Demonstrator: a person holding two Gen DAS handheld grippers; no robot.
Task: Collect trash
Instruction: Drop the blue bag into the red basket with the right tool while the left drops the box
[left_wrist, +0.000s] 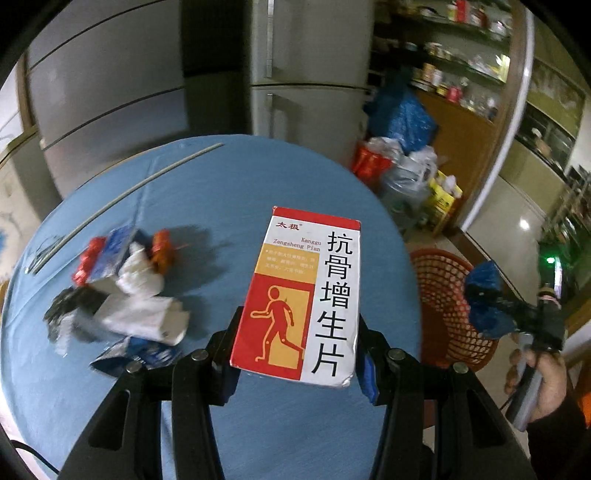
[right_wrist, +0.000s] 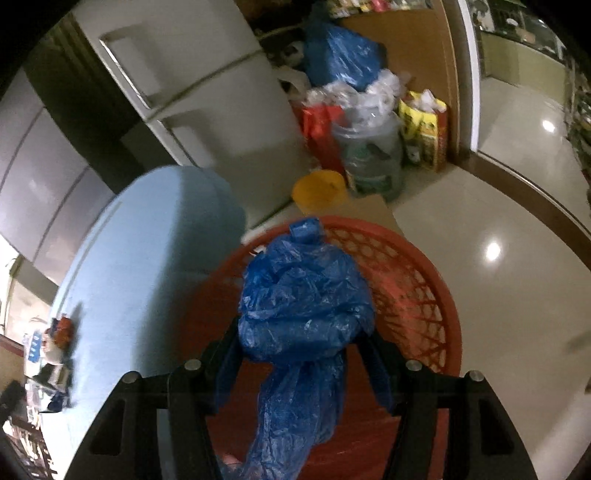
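Dim indoor light, motion blur, fisheye-bent edges, glare spots on the floor.

Red-and-white medicine box is sitting flat, lifted above the blue table. Crumpled blue plastic bag is hanging over the red mesh basket. Mixed wrappers pile is lying on the table's left.

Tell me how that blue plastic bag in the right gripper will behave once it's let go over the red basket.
The blue plastic bag looks thin and crumpled, so probably very light and floppy. Its tail droops below the right gripper, so it may snag on the fingers. It hangs above the red basket, so it would likely drop in.
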